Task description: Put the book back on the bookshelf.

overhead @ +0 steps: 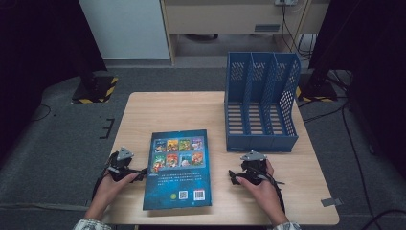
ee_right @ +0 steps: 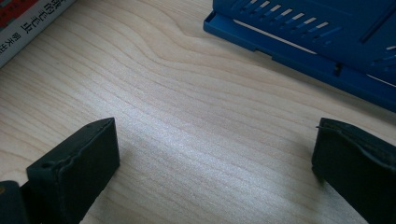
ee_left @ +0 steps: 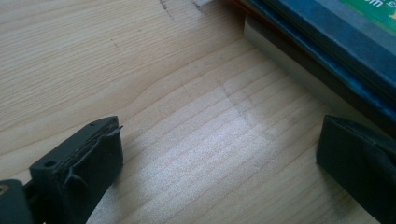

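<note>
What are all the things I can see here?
book: one, dark blue cover with small coloured pictures, lying flat on the near middle of the table, between the two tools.
file rack: one, blue, three slots, standing on the far right of the table, nothing in it.
table: one, light wood, under everything.
floor: grey carpet around the table, with black cables.
striped base plate: one, black with yellow stripes, on the floor beyond the table's left.
left tool: one, black, jaws apart, left of the book.
right tool: one, black, jaws apart, right of the book.
</note>
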A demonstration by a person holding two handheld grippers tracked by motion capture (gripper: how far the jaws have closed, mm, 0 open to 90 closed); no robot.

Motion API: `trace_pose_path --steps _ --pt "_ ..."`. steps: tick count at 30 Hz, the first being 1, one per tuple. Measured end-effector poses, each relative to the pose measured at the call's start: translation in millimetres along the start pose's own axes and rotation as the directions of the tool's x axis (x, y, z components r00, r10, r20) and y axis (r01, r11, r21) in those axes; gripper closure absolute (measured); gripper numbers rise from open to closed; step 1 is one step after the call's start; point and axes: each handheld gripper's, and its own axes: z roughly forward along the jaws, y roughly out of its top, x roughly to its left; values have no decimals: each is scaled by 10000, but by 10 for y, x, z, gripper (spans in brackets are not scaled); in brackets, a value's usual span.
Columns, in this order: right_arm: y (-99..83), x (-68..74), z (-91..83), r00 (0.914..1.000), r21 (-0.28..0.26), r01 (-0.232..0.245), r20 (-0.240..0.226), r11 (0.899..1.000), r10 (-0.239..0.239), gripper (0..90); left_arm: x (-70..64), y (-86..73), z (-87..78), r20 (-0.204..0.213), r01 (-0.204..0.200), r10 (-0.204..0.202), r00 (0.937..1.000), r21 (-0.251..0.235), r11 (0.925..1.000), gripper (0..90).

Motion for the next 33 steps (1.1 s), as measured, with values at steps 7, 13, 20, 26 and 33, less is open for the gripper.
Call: trace_pose_path --steps 7,13,20,26,33 --pt "27 31 -31 9996 108 101 -253 9999 -98 100 -20 18 -57 310 -3 -2 9995 145 9999 57" --pt "114 193 -176 9939 -218 643 -881 9977 -660 146 -48 59 -221 111 54 -53 9999 -92 9999 115" --pt "252 491 -385 9668 -840 1113 -2213 9902 -1275 118 -202 151 -478 666 161 -111 9977 -762 9970 133" --pt "358 798 -405 9377 -1114 1774 -2824 9778 -2024 81 -423 219 -489 1285 -54 160 9916 -826 9966 96" --pt "382 1018 -298 9135 -893 2120 -3358 9732 -2299 61 -553 255 -443 1524 -351 464 9872 -760 9965 55"
